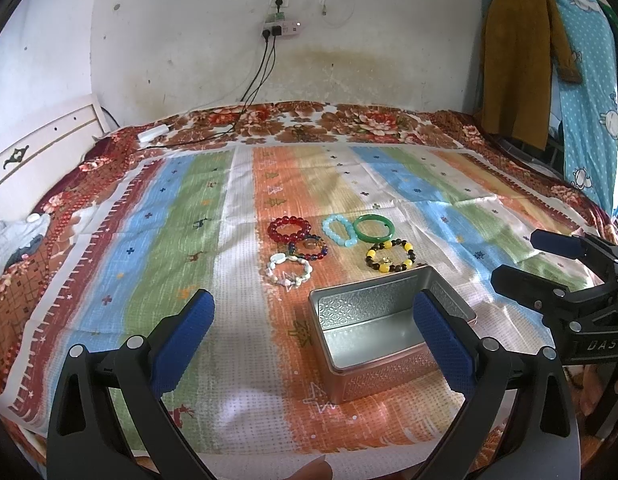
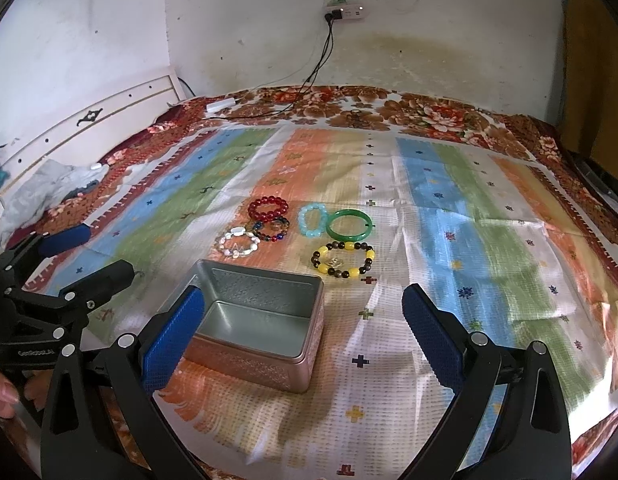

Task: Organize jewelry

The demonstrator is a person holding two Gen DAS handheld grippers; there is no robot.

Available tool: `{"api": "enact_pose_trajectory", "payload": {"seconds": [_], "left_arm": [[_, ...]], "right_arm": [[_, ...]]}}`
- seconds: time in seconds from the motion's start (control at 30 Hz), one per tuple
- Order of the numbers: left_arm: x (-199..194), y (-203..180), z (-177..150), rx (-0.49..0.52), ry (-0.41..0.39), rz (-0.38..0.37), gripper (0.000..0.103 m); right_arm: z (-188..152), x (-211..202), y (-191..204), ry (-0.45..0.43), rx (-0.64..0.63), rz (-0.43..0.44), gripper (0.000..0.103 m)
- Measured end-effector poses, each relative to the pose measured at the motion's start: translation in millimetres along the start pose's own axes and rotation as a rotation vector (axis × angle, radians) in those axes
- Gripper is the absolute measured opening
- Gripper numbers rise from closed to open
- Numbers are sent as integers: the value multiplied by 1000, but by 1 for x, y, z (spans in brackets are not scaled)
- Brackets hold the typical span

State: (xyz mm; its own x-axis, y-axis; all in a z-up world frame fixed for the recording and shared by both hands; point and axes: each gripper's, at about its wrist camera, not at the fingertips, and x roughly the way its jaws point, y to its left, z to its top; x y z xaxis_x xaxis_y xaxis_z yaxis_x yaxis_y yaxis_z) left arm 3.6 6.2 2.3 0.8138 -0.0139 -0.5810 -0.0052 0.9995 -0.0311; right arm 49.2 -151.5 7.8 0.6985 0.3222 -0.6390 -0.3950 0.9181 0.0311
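Observation:
Several bracelets lie in a cluster on the striped cloth: red beads (image 1: 289, 229) (image 2: 267, 207), dark multicolour beads (image 1: 309, 247) (image 2: 272, 229), white shells (image 1: 289, 271) (image 2: 237, 245), light blue beads (image 1: 339, 231) (image 2: 312, 220), a green bangle (image 1: 373, 229) (image 2: 349, 225), and yellow-and-dark beads (image 1: 390, 256) (image 2: 343, 259). An open, empty metal tin (image 1: 389, 328) (image 2: 257, 320) stands in front of them. My left gripper (image 1: 313, 336) (image 2: 85, 252) is open and empty, hovering before the tin. My right gripper (image 2: 301, 332) (image 1: 525, 260) is open and empty beside it.
The striped cloth (image 1: 189, 264) covers a floral bedspread (image 1: 349, 120). A headboard (image 1: 41, 148) is at the left. Cables and a white charger (image 1: 153, 133) lie at the far edge. Clothes (image 1: 549, 60) hang at the right. Crumpled cloth (image 2: 49, 188) lies left.

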Motion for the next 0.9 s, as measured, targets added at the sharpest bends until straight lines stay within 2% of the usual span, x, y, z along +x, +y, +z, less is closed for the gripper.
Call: {"api": "enact_pose_trajectory", "payload": {"seconds": [0.43, 0.57, 0.77, 0.9], "left_arm": [[5, 1, 3, -7, 23, 3, 97], [11, 8, 6, -41, 29, -2, 97], [29, 22, 13, -121, 69, -33, 97], [40, 19, 15, -117, 79, -40, 97]], "right_arm": [[5, 1, -6, -5, -2, 4, 99], [11, 2, -10, -22, 2, -36, 99], [20, 10, -21, -8, 32, -20, 99], [21, 12, -18, -10, 10, -6, 99]]}}
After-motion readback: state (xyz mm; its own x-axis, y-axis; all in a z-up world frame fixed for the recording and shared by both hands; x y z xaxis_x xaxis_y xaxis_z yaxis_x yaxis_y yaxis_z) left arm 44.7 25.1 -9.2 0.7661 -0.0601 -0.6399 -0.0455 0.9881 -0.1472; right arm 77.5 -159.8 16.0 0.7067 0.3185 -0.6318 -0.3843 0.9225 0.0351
